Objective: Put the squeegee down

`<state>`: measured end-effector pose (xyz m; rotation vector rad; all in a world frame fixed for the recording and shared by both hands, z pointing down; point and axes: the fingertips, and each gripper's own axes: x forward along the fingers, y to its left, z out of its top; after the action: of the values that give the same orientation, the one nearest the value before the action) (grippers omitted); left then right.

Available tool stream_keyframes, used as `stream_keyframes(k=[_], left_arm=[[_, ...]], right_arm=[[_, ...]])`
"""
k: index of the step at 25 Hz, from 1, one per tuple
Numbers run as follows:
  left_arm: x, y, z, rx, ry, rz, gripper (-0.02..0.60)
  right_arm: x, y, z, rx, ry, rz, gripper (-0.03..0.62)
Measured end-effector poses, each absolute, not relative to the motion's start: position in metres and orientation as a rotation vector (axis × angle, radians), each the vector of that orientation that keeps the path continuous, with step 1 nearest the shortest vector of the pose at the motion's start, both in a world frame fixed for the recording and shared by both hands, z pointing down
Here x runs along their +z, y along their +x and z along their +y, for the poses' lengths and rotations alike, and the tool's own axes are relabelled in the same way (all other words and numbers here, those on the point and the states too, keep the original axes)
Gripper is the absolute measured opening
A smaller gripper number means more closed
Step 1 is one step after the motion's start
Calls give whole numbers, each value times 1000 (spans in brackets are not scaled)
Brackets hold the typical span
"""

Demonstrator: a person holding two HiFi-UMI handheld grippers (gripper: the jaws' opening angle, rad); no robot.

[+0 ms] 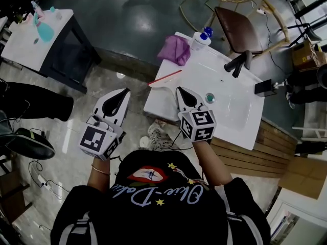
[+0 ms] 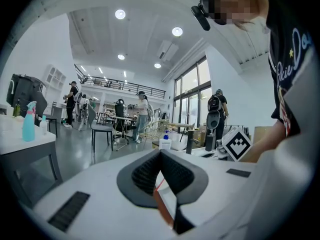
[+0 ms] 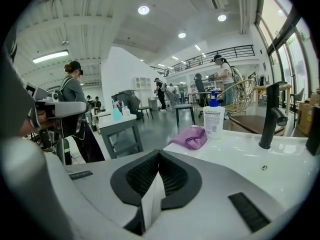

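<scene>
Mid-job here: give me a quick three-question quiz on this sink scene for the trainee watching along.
1. True or false: the right gripper has its jaws shut with nothing between them.
2. Which thing lies closest to the soap bottle? A) the purple cloth B) the black faucet C) the drain
3. Fill in: the squeegee lies on the sink counter, held by ____ gripper.

Key: 1 true; 2 A; 3 neither.
</scene>
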<state>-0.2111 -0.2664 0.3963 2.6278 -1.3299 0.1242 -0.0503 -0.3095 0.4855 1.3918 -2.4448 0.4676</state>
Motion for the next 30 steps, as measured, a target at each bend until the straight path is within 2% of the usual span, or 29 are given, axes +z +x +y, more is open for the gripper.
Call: stream_keyframes(k=[30], left_arm=[[387, -186, -247, 125, 2689, -1274, 11]], right_arm=[[443, -39, -291, 449, 1422, -2553, -3]])
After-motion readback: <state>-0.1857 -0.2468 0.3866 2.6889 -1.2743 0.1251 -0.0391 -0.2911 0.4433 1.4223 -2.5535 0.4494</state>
